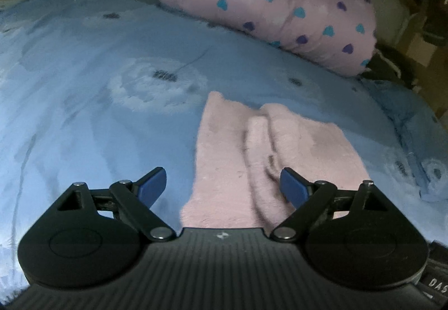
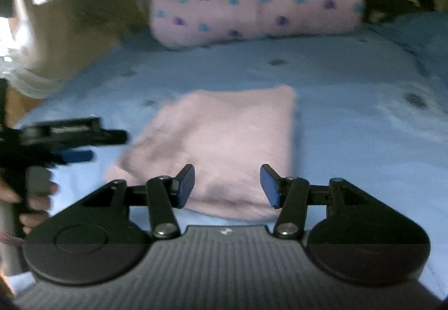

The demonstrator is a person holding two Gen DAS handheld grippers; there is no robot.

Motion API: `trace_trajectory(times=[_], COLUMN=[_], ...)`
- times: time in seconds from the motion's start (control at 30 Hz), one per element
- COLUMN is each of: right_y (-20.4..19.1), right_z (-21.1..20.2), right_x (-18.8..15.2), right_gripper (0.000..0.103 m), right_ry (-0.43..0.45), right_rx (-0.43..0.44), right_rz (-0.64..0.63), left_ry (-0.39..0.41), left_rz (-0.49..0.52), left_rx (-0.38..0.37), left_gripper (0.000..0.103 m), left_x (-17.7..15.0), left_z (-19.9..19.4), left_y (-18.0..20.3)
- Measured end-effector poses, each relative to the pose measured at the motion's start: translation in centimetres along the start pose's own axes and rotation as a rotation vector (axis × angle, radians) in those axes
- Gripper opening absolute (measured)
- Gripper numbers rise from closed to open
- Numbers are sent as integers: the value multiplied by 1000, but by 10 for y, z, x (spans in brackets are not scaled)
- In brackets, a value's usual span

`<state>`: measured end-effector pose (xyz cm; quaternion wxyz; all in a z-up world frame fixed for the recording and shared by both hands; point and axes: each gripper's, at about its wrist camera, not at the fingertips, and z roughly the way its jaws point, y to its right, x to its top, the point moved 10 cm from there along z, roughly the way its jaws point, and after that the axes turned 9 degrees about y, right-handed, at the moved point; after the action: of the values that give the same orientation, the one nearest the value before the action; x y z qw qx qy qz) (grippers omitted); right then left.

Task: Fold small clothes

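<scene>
You are working in a home bedroom, on a bed. Blue bedsheet with a pale floral print covers the mattress. Rolled pink blanket with blue and purple hearts lies at the far end, against a wooden bed frame.

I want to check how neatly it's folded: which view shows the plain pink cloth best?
The right wrist view: the pink cloth lies whole on the blue bedsheet, all edges visible, though blurred. The left wrist view is sharper and shows its creases, but its near end is hidden behind the tongs.
</scene>
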<state>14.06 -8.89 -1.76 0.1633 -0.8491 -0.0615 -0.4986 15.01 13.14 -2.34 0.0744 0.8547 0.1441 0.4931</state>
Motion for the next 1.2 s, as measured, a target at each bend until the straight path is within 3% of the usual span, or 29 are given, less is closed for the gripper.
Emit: trace_trajectory(times=[0.17, 0.27, 0.43, 0.6, 0.73, 0.87, 1.0, 1.03, 1.07, 1.2], right_y=[33, 37, 35, 34, 42, 47, 45, 45, 44, 41], right_z=[2, 11, -5, -7, -5, -3, -4, -5, -5, -5], right_x=[-23, -33, -20, -15, -16, -17, -17, -17, -17, -17], right_gripper=[54, 54, 54, 54, 54, 54, 54, 54, 54, 54], right_ry=[13, -71, -25, -17, -25, -28, -23, -22, -22, -23], right_rx=[-43, -61, -15, -15, -36, -50, -39, -34, -31, -20], right_rz=[119, 141, 201, 210, 220, 234, 238, 238, 237, 232], left_ry=[51, 60, 27, -17, -65, -59, -52, -42, -23, 107], left_rz=[-6, 55, 197, 124, 22, 7, 45, 59, 84, 238], left_rx=[-16, -16, -3, -74, -191, -195, -134, -119, -106, -116], left_gripper=[91, 91, 91, 89, 68, 57, 56, 31, 25, 21], left_x=[9, 17, 12, 13, 14, 11, 8, 8, 9, 17], left_z=[11, 27, 60, 84, 97, 105, 116, 118, 117, 95], left_y=[20, 34, 54, 60, 75, 82, 80, 79, 77, 92])
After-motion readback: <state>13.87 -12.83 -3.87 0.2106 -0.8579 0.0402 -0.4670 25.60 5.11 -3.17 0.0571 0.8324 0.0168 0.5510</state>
